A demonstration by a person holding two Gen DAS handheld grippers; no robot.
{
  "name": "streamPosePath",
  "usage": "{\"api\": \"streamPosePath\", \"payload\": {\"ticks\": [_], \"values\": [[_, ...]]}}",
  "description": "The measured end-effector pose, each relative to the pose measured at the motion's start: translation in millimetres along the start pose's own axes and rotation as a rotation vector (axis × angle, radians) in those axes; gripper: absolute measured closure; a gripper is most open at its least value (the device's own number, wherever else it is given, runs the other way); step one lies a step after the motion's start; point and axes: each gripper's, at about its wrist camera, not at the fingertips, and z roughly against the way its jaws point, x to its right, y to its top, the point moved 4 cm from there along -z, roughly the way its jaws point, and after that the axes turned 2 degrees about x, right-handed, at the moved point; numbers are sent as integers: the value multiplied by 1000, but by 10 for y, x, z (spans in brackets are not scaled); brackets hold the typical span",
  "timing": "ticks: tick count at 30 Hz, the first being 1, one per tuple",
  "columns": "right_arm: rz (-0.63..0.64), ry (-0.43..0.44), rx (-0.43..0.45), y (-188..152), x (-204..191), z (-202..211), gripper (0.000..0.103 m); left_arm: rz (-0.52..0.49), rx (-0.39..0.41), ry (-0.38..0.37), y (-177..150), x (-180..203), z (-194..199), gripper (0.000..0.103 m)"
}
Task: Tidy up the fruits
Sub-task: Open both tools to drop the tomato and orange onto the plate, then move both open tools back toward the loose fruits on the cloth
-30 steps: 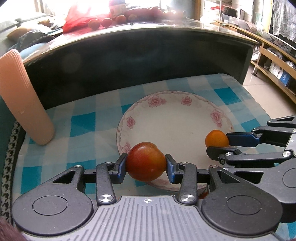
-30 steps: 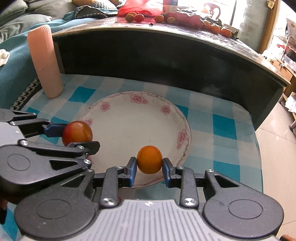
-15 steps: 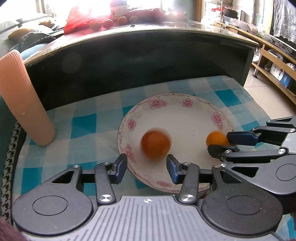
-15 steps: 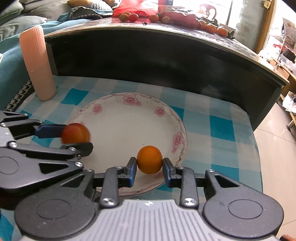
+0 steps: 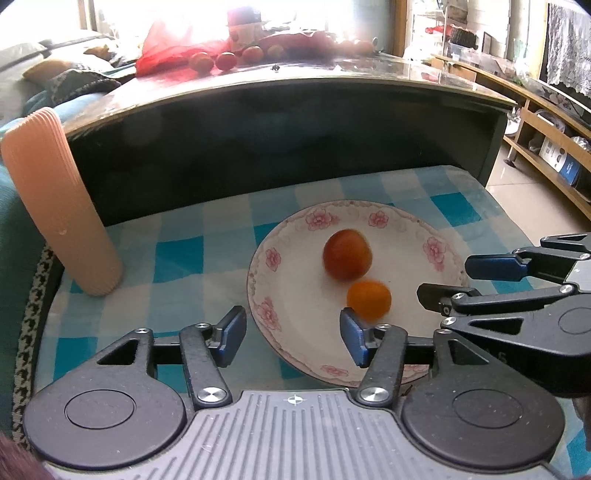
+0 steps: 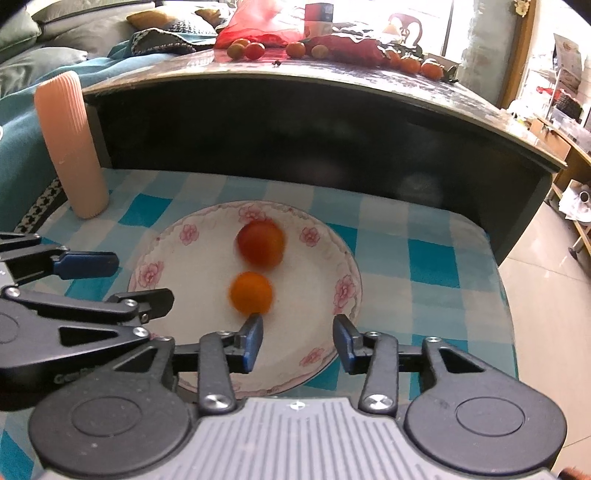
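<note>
Two fruits are sitting in the floral plate (image 5: pixel 266 258), both a bit blurred: a red-orange fruit (image 5: pixel 347 259) near the plate's middle and a smaller orange fruit (image 5: pixel 368 299) just beside it, on the side of the plate nearer the grippers; can't tell whether the two are touching. The left gripper (image 5: pixel 291 332) is hovering over the plate's near rim w/ jaws opening, nothing btwn the blue pads, the orange fruit just past its right pad. The right gripper (image 6: pixel 298 343) is also hanging over the plate's near rim, jaws opening, nothing btwn them, orange fruit just beyond its left pad and apart from it. Each gripper is showing in the other's view, reaching in from the plate's side. The plate is resting on a blue-and-white checked cloth (image 5: pixel 177 254). A ribbed pink cylinder (image 5: pixel 59 206) is standing upright on the cloth, well to the left of the plate. Behind the plate a dark table (image 6: pixel 332 122) is rising above the cloth; on its top, far beyond the plate, more small fruits (image 6: pixel 255 50) are lying by a red mesh bag (image 6: pixel 258 26).
</note>
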Motion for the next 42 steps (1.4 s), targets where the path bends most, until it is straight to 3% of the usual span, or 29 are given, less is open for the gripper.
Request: {"api": "streamPosePath", "payload": {"ticks": [19,42], "values": [[3,23,27,-12,-46,171,43,6,1,8,-117,-105,205,36],[56,91,-27,-440,-269,470,43,14,-7,-2,-445,-259,640,35]]}}
